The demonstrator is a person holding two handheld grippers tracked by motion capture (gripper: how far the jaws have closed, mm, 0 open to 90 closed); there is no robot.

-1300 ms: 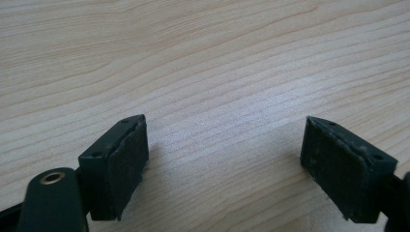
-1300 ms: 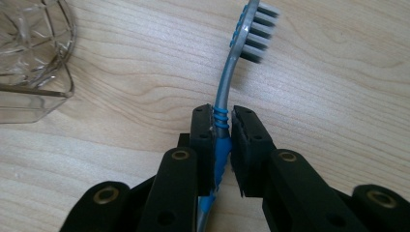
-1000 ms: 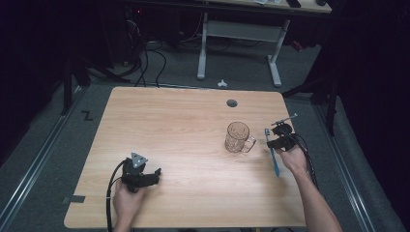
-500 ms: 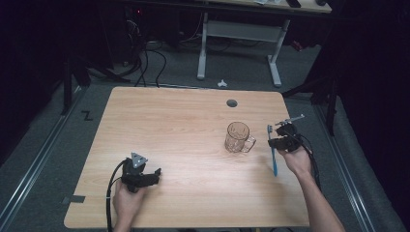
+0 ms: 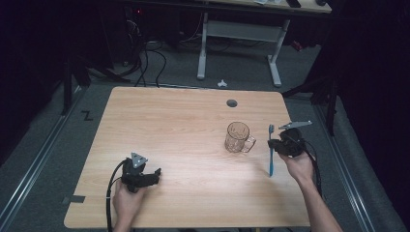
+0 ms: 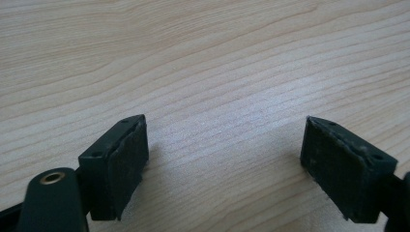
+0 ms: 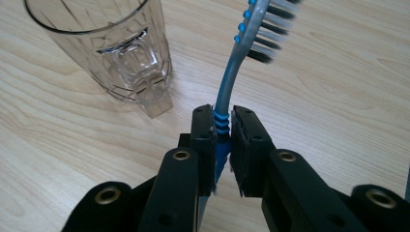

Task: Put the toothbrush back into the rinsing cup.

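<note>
While your left hand (image 5: 126, 199) rests low on the near-left part of the worktop (image 5: 183, 121), the left gripper (image 5: 155, 174) it holds points toward the right across the wood, its grey three-cornered plate on top. From the high view you cannot judge that gripper's jaws well; the left gripper view settles it: the two black pads (image 6: 126, 166) stand wide apart over bare wood grain, released, with nothing between them.

Further right, the clear glass mug (image 5: 237, 137) stands upright on the worktop, its handle turned toward your right side. The right gripper view shows its ribbed wall and blocky handle (image 7: 155, 102) up close, just to the left of the jaws.

Your right forearm comes in from the bottom right, and your right hand (image 5: 296, 164) holds the right gripper (image 5: 271, 145) above the worktop, just beside the mug. It is clenched on a blue toothbrush (image 5: 270, 153); the right gripper view shows the pads pinching the handle at its striped neck. The toothbrush's long axis runs near-to-far in the high view, bristle head (image 7: 270, 29) at the far end, tail toward you, apart from the mug.
</note>
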